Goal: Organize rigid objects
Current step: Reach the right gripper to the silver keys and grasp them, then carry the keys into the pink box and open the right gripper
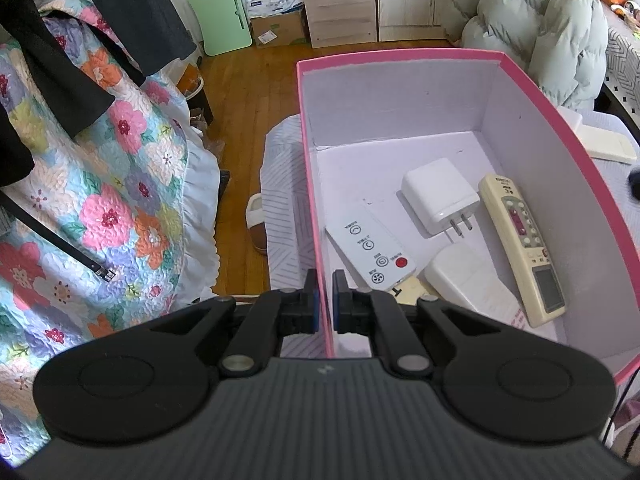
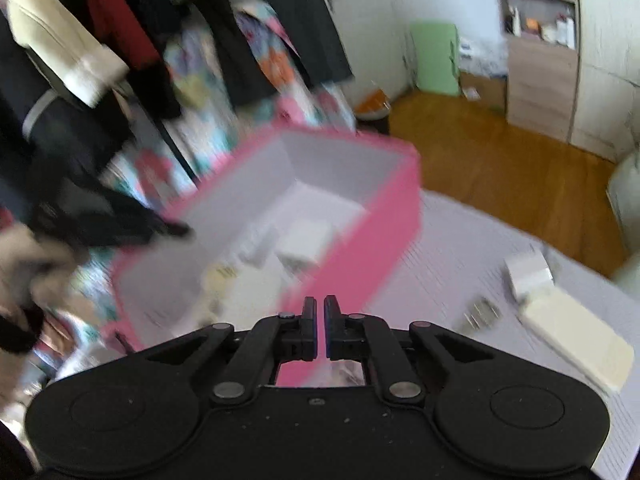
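1. the left gripper [image 1: 325, 280] is pinched onto the pink box [image 1: 400, 56], its two fingers straddling the box's near left wall, one outside and one inside.
2. inside the box, a flat white remote [image 1: 370, 250] with a red button lies at about 12 o'clock from the left gripper's tips, close to them.
3. a white plug adapter [image 1: 440, 194] lies on the box floor at 1 o'clock from the tips, prongs pointing toward the camera.
4. a cream remote with a small screen [image 1: 524, 252] lies along the right wall at 2 o'clock, screen end nearest the camera.
5. a white block [image 1: 464, 276] lies between the flat remote and the cream remote, touching the cream one.
6. the right gripper [image 2: 319, 306] has its fingers nearly pressed together with only a thin slit between them and nothing held; the view is blurred.
7. in the right wrist view the pink box sits at 11 o'clock from the tips, on a pale striped cloth [image 2: 460, 248].
8. on that cloth at 3 o'clock lie a cream flat slab [image 2: 576, 340], a small white charger [image 2: 528, 272] just beyond it, and a blurred small grey item [image 2: 482, 314] beside them.
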Tool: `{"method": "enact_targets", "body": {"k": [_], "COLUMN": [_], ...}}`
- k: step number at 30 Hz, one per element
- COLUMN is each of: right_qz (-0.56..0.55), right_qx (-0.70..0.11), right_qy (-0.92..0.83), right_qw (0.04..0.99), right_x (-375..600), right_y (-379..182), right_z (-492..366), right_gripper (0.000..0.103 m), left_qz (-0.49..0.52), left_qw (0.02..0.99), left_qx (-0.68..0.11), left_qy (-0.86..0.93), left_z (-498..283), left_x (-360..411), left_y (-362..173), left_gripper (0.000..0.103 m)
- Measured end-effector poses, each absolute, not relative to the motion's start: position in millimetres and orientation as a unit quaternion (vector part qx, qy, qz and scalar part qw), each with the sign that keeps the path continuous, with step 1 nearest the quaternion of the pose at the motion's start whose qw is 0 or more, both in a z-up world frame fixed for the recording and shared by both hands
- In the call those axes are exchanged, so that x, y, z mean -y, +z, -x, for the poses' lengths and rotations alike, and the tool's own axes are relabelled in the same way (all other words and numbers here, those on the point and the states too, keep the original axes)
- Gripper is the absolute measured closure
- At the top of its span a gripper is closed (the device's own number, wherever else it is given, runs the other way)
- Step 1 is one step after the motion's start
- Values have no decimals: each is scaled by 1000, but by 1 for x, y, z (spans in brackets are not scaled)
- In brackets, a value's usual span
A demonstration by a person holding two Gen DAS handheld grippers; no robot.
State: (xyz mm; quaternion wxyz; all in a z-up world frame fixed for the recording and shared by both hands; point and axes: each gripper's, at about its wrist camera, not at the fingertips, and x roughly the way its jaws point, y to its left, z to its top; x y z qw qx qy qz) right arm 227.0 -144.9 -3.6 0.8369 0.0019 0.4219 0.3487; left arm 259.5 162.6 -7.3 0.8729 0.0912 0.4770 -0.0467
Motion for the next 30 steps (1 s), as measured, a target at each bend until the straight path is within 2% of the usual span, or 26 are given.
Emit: {"method": "enact_targets", "body": {"k": [3,7,10,11,12,13,17,22,30], "right_qz": [-6,-19,-7,-3,0,2,-51,-133,-129], "right_qx": [-446,-461,-461,-457,-452,-442,-426,-389,-330], "right_qy": [348,354,345,342,343,346,364,368,407], "right_qw": [824,813,817,821,824,828,827,834,842], "right_x": [153,154,147,144,142,140,152,178,159], "right_y": [-34,-69,-87,-92,-98,-97,-85,-42,32], "right_z": [-230,-233,-236,-236,-236,-235,-231,-225,-221], "right_gripper": [91,65,65,66,72,97,97,97,97], "left_qz": [-91,-86,-85,-84,-83,-82,-78,-77,-66], "left_qw": [873,873,871,871,870,869,867,870,872], "left_qx": [-476,-478,-481,-483,-485,-487,-490,-486,-484], "left_qy": [-46,-47,-44,-43,-42,-42,-39,-40,-32], "left_z": [-259,-259,-261,-261,-262,-262,-264,-263,-262], "left_x": [-162,-162,-161,-161,-161,-161,-163,-163,-164], "left_y": [-8,-8,-9,-10,-10,-11,-12,-12,-12], "left_gripper": [98,98,98,98,98,98,98,98,99]}}
